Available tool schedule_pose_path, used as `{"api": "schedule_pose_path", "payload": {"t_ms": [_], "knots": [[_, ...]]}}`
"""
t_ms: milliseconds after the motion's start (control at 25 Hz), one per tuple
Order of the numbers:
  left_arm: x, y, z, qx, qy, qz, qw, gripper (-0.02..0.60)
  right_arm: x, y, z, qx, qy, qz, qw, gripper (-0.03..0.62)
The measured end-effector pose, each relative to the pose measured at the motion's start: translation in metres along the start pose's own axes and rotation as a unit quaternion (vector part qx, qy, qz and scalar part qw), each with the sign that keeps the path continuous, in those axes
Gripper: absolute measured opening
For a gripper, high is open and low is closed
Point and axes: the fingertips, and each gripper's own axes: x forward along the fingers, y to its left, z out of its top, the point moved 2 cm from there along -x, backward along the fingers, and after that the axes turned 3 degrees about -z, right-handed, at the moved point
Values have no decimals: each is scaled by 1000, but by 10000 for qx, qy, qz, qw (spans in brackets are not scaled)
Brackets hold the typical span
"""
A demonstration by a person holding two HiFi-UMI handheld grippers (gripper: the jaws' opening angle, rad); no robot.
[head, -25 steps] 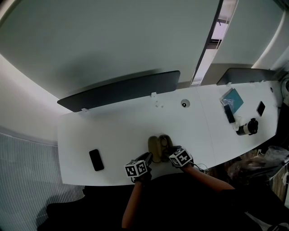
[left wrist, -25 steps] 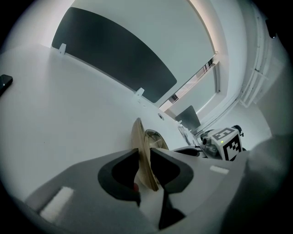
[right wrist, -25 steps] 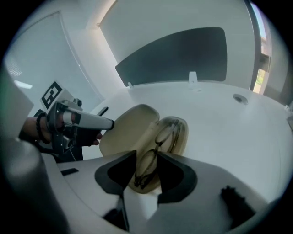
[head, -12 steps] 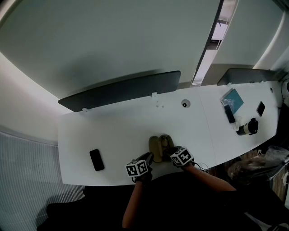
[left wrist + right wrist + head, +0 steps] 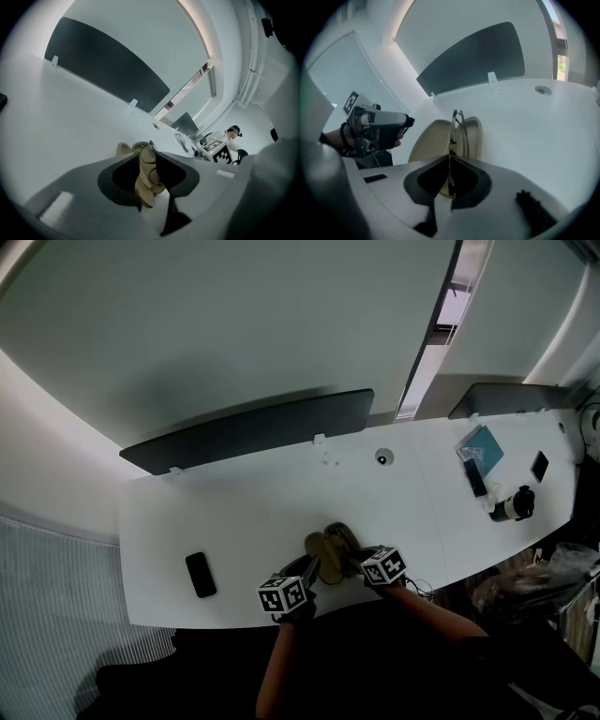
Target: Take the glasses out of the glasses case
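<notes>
The beige glasses case [image 5: 326, 551] lies open near the table's front edge, between both grippers. My left gripper [image 5: 307, 567] is shut on one shell of the case [image 5: 144, 186], which stands up between its jaws. The thin-framed glasses [image 5: 458, 127] stand on edge over the open case [image 5: 433, 140]. My right gripper [image 5: 450, 161] has just been closing and is now shut on the lower part of the glasses' frame. In the head view the right gripper [image 5: 357, 559] reaches the case from the right. The left gripper [image 5: 377, 125], held in a hand, also shows in the right gripper view.
A black phone [image 5: 199, 574] lies on the white table [image 5: 244, 512] to the left. A dark divider panel [image 5: 248, 427] runs along the back edge, with a round grommet [image 5: 382, 457] near it. At far right lie a teal booklet [image 5: 483, 446], another phone [image 5: 541, 466] and a black-and-white object [image 5: 514, 505].
The case has tilted and shifted slightly between the grippers. The right gripper's marker cube has moved a little to the right.
</notes>
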Motion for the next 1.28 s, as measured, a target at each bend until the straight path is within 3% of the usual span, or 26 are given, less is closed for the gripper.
{"api": "schedule_pose_path", "payload": {"t_ms": [200, 320, 440, 560, 760, 840, 920, 1040, 1160, 1280], "knots": [[-3, -8, 5, -70, -121, -256, 9996, 118, -15, 1, 9, 413, -363, 203, 9983, 23], [-5, -8, 10, -448, -408, -670, 9959, 120, -29, 11, 19, 790, -724, 768, 9913, 23], [-8, -14, 15, -1037, -768, -1479, 9806, 124, -45, 33, 30, 1297, -1109, 1918, 9665, 23], [-12, -28, 16, -1207, -830, -2164, 9652, 150, -60, 56, 36, 1616, -1287, 2924, 9337, 23], [-15, -32, 19, -1467, -1019, -2622, 9483, 152, -66, 81, 28, 1503, -989, 3738, 9099, 23], [-15, -34, 20, -1456, -1021, -2640, 9480, 139, -65, 86, 28, 1490, -835, 3888, 9053, 23], [-18, -38, 22, -1476, -997, -2662, 9473, 35, -63, 85, 27, 1542, -746, 3909, 9044, 23], [-21, -50, 27, -1830, -1030, -2810, 9364, 20, -64, 80, 27, 1669, -891, 3809, 9050, 28], [-22, -44, 29, -2147, -1213, -2708, 9305, 17, -65, 68, 35, 1917, -1369, 3535, 9053, 39], [-29, -34, 36, -2410, -1610, -2639, 9200, 17, -71, 51, 46, 2357, -1880, 3373, 8918, 120]]}}
